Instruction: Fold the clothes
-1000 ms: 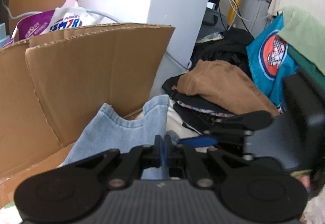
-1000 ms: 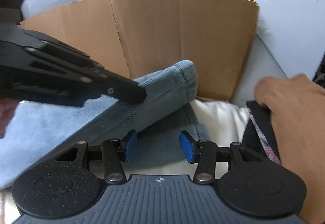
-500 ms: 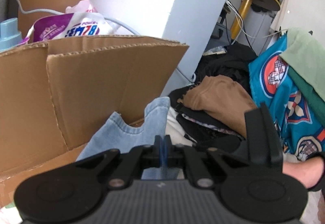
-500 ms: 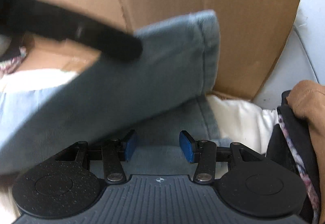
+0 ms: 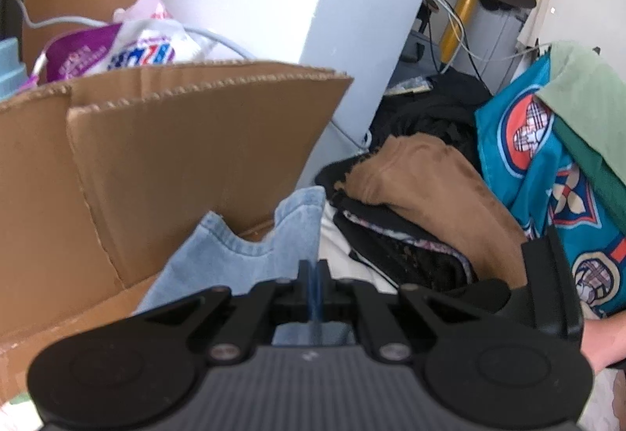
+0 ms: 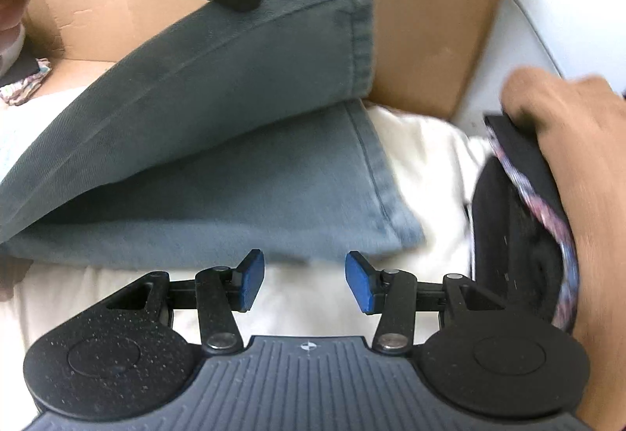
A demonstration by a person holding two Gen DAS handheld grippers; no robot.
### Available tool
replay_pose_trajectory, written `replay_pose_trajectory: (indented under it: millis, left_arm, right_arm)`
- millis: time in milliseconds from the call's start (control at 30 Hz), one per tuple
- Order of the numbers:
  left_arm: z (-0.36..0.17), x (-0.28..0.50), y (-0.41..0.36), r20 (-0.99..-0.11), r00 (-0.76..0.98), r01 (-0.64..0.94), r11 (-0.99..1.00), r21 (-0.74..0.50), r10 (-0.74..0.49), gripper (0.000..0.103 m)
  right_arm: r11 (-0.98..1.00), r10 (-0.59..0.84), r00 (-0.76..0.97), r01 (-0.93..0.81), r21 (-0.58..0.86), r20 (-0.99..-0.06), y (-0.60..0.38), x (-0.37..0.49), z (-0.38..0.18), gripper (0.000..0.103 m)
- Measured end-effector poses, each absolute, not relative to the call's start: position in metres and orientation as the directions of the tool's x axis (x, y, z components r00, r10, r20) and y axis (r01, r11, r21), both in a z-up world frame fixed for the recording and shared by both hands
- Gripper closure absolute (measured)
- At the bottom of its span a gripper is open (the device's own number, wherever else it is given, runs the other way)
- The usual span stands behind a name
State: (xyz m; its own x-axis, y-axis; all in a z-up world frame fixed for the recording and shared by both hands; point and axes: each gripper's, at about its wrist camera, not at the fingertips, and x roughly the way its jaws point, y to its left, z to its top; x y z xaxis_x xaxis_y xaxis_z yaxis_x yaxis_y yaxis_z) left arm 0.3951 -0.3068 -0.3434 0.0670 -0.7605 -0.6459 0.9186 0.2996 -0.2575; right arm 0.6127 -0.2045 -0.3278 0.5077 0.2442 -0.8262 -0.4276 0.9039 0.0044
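Two soft denim legs (image 6: 219, 141), ridged cardboard (image 5: 187, 149)

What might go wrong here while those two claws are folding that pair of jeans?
The left claw pinches only a thin edge of the jeans, so the raised leg may slip out and flop back. The right claw is open with nothing between its pads, so the lower layer lies loose on the white sheet and may drag or bunch. The cardboard box stands close behind the hem, which could catch on it.
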Motion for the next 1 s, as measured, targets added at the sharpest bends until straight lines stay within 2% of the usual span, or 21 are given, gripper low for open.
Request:
replay_pose_trajectory:
  millis: [167,400,733,800,900,933,967,1000]
  left_arm:
    - [-0.36,0.378,-0.32,-0.683,0.04,0.936,0.267,-0.23,-0.729,0.101]
    - [-0.383,0.358,-0.339,-0.726,0.003,0.95,0.229,-0.213,-0.688,0.101]
    - [-0.413,0.343,-0.359,-0.777,-0.012,0.949,0.238,-0.207,-0.63,0.1]
    - [-0.419,0.341,-0.362,-0.788,-0.019,0.945,0.246,-0.215,-0.615,0.093]
    - [-0.419,0.34,-0.356,-0.788,-0.021,0.946,0.243,-0.214,-0.615,0.068]
    - [-0.418,0.339,-0.352,-0.788,-0.015,0.946,0.246,-0.211,-0.616,0.056]
    - [-0.416,0.34,-0.347,-0.789,0.0,0.944,0.26,-0.203,-0.615,0.049]
    - [-0.413,0.34,-0.343,-0.79,0.015,0.941,0.277,-0.197,-0.613,0.048]
  right_arm:
    - [0.924,0.241,0.514,-0.381,0.032,-0.823,-0.218,0.606,-0.332,0.05]
    - [0.934,0.281,0.623,-0.351,0.06,-0.73,-0.223,0.599,-0.307,0.05]
    - [0.95,0.255,0.606,-0.301,0.079,-0.754,-0.239,0.592,-0.318,0.05]
    - [0.947,0.265,0.598,-0.308,0.088,-0.756,-0.24,0.588,-0.319,0.05]
    - [0.941,0.279,0.59,-0.323,0.095,-0.758,-0.239,0.585,-0.317,0.05]
    - [0.941,0.283,0.592,-0.325,0.098,-0.755,-0.239,0.584,-0.316,0.05]
    - [0.939,0.291,0.592,-0.329,0.104,-0.752,-0.24,0.582,-0.316,0.05]
    - [0.936,0.297,0.59,-0.335,0.107,-0.751,-0.24,0.58,-0.316,0.05]
